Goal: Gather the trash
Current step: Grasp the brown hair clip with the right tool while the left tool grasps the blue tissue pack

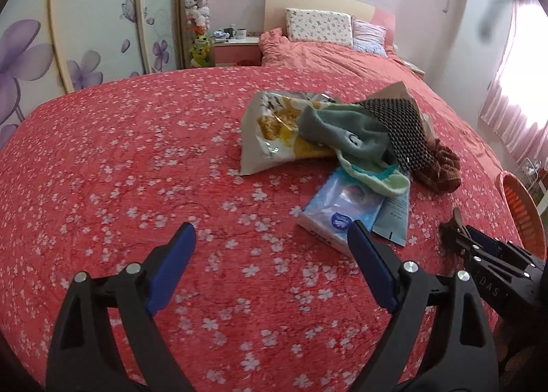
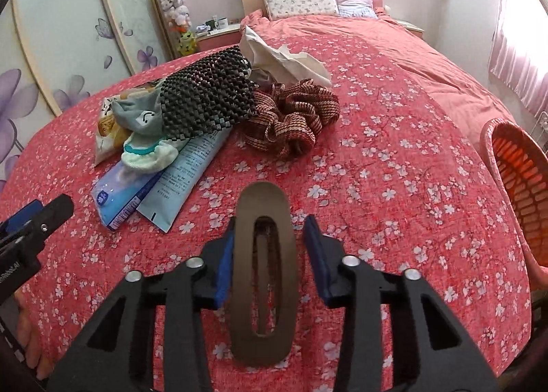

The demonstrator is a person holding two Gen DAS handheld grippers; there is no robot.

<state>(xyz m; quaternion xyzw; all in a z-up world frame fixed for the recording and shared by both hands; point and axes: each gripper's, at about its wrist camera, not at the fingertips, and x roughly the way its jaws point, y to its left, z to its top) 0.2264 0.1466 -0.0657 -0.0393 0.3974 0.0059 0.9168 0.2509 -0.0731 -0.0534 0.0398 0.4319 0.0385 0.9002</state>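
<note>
A: From the left wrist, what's going on?

B: The left gripper [image 1: 270, 248] hangs over bare bedspread [image 1: 137, 152] with its fingers spread wide and nothing between them. The pile sits just ahead and to the right: a snack bag [image 1: 270, 131], socks [image 1: 346, 142] draped over it, a tissue pack [image 1: 339, 210] nearest the right finger. The tissue pack's near edge is uncovered, so it looks like the easiest piece to reach.

A: And room to move?

B: Plenty of open bedspread to the left; the right gripper [image 1: 455, 231] crowds the right side.

A: The right wrist view?

B: The right gripper [image 2: 270, 237] has its fingers drawn narrow around a brown hair clip [image 2: 263, 272], held upright. Probably it's being carried clear of the trash. The basket [image 2: 517, 183] stands at the bed's right edge, with bare bedspread between it and the clip.
</note>
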